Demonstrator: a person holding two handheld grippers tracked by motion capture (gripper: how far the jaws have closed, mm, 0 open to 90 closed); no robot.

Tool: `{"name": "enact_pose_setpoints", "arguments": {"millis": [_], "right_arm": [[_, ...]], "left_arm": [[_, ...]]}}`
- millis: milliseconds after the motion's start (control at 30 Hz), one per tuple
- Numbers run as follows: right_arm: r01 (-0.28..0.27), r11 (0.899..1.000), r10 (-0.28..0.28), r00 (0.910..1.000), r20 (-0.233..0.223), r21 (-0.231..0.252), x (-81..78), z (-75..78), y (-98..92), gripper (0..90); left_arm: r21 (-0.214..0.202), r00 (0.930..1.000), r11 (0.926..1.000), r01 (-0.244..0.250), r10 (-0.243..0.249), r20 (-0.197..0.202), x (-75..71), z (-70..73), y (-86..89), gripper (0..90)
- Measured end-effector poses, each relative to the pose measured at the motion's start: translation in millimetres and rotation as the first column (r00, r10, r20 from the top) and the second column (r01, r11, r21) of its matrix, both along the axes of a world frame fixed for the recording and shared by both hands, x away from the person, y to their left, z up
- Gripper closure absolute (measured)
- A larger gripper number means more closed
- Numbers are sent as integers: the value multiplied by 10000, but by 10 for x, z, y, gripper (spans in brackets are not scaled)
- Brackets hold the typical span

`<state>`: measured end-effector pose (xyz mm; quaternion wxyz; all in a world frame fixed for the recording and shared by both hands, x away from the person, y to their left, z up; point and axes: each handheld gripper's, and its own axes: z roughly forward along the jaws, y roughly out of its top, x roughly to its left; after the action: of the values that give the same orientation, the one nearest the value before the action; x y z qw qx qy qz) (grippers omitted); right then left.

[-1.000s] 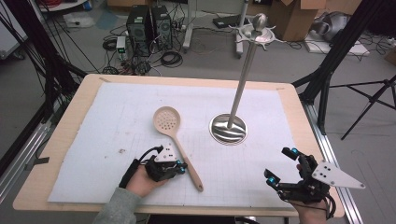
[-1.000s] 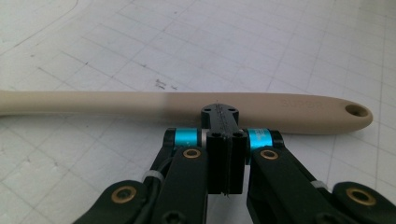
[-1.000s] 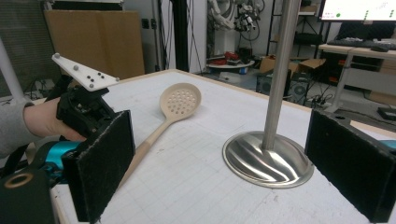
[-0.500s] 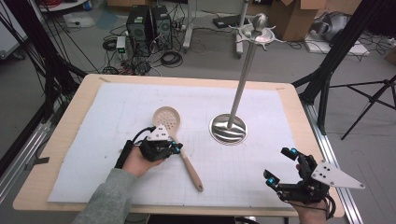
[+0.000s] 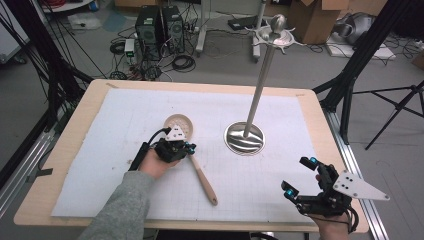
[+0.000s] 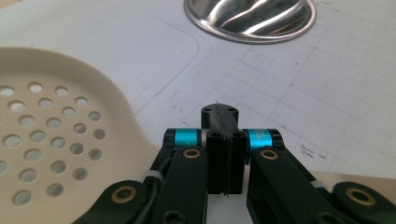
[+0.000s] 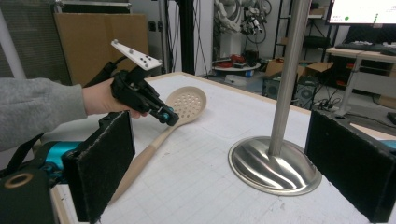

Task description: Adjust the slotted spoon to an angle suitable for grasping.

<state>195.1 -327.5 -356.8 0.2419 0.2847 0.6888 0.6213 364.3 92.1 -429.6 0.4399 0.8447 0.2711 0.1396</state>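
Black tool [image 5: 176,148] with cyan bands, brass screws and grey three-cornered plate; grey sleeve [image 5: 120,207] on the person's arm

Readable text: none anywhere on the table or the gear
Monitor [image 7: 362,11]: bright screen at the back of the room, its writing too small to read
Cardboard boxes [image 5: 315,20]: no print that can be made out
White mat [image 5: 125,125]: a faint ruled grid, no numbers or letters on it
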Motion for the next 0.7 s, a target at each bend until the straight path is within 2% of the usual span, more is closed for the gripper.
{"name": "enact_pose_setpoints", "arguments": {"millis": [100, 167, 233, 367, 500, 567, 700], "right_arm": [[-19, 10000, 19, 10000, -35, -2, 5, -2, 0, 74], [-35, 10000, 35, 10000, -7, 16, 15, -4, 1, 74], [-41, 10000, 41, 10000, 5, -18, 20, -6, -3, 74], [-53, 10000, 53, 10000, -47, 35, 29, -14, 7, 74], [-160, 9999, 159, 9998, -71, -53, 23, -8, 33, 74], [-235, 9997, 235, 9997, -46, -49, 12, 2, 41, 74], [-235, 9997, 234, 9997, -82, -50, 14, -13, 49, 74]], "left_arm": [[51, 10000, 10000, -71, 71, -47, 54, -22, -17, 896], [214, 9989, 9992, -342, 348, -321, 100, -72, -2, 896], [236, 9985, 9990, -373, 383, -402, 129, -100, 11, 896], [707, 9992, 9969, -353, 365, -156, 165, -108, -41, 896], [1301, 9988, 9904, -462, 435, 231, 128, -96, -92, 898], [1581, 9979, 9853, -643, 621, 187, 98, -77, -88, 898], [1572, 9962, 9838, -861, 869, 21, 40, -67, 26, 899]]}}
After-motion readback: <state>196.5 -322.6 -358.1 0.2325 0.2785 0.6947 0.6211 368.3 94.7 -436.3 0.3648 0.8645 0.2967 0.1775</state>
